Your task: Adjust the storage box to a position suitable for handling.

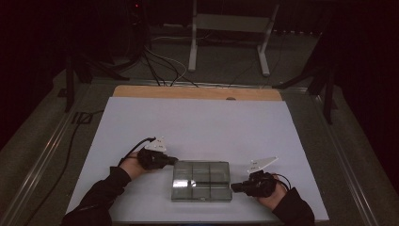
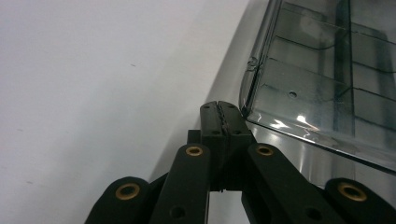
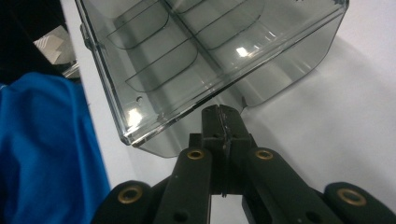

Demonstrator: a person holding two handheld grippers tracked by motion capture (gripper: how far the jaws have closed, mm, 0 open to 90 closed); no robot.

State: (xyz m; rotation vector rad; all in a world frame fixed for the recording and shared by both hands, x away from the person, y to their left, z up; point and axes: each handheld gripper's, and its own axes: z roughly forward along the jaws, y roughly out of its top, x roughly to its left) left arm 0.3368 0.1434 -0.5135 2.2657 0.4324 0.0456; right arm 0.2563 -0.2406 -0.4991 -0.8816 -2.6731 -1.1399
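A clear smoky plastic organiser box (image 1: 201,181) with several compartments and a closed lid lies near the front edge of the white table sheet (image 1: 197,122). My left gripper (image 1: 176,160) is at the box's far left corner, jaws pressed together with nothing between them. In the left gripper view its tips (image 2: 222,112) stand beside the box's rounded corner (image 2: 252,88). My right gripper (image 1: 232,187) is at the box's right side near the front, also shut and empty. In the right gripper view its tips (image 3: 219,116) are just under the box's lower edge (image 3: 187,112).
The white sheet covers a wooden table whose bare edge (image 1: 197,92) shows at the back. Cables (image 1: 160,66) and a metal stand (image 1: 230,28) are on the dark floor behind. Blue cloth (image 3: 42,149) fills the left of the right gripper view.
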